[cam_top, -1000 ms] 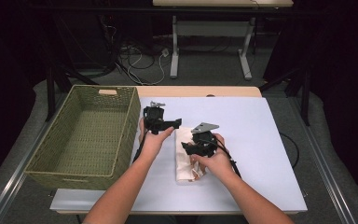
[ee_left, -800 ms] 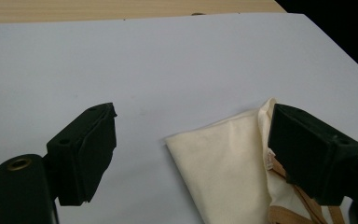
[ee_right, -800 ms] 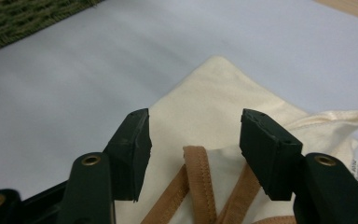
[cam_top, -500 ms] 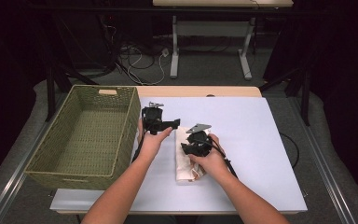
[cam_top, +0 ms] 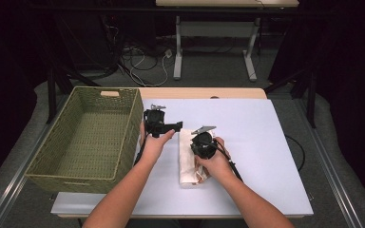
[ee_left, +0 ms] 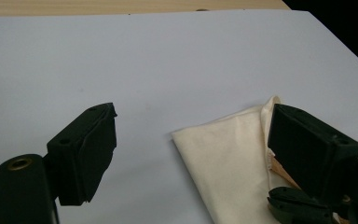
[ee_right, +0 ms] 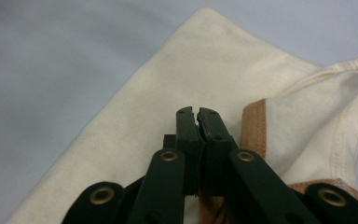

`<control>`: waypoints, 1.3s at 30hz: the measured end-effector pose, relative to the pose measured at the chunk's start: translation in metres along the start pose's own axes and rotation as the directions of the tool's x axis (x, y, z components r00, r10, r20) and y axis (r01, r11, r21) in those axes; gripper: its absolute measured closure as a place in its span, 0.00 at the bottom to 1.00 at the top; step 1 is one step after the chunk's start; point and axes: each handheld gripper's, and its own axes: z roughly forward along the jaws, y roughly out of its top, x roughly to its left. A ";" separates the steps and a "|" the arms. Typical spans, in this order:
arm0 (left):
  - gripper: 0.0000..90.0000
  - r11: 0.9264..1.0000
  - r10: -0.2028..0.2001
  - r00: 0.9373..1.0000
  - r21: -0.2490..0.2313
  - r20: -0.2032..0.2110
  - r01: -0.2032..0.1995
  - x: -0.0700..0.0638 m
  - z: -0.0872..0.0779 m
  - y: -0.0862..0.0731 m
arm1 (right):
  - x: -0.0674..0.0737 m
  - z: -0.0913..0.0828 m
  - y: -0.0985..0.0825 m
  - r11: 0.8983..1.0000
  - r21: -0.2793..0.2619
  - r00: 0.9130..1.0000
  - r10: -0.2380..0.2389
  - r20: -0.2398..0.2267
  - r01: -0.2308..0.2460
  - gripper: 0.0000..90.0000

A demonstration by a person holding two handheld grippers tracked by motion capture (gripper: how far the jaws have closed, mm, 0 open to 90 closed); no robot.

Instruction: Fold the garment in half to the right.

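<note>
Cream cloth (cam_top: pixel 190 159) lies folded; right gripper (ee_right: pixel 197 116) has just been closing, pinched shut on it. Left gripper (ee_left: pixel 191 140) gapes empty. Next, probably lift toward the basket (cam_top: pixel 52 156).

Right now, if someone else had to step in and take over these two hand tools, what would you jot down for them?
Left gripper: jaws open, nothing between them, hovering beside the cream folded garment.
Right gripper: jaws have just been closing and now stand shut over the garment, near its tan-trimmed edge; whether any fabric is pinched I cannot tell.
Garment lies folded on the white table, right of the green wicker basket.
Done: garment folded.
Left: probably lifting it into the basket, which looks like the next step.
</note>
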 end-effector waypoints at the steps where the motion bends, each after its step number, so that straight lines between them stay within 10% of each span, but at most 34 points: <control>1: 0.17 1.000 0.000 1.000 -0.002 0.000 0.000 0.000 0.000 0.000 | -0.001 -0.002 0.001 1.000 0.015 1.000 0.007 0.006 -0.007 0.98; 39: 0.18 0.999 0.008 1.000 0.041 -0.008 -0.008 -0.005 0.015 -0.008 | -0.047 -0.051 -0.037 0.975 -0.117 0.982 0.182 -0.058 -0.187 0.98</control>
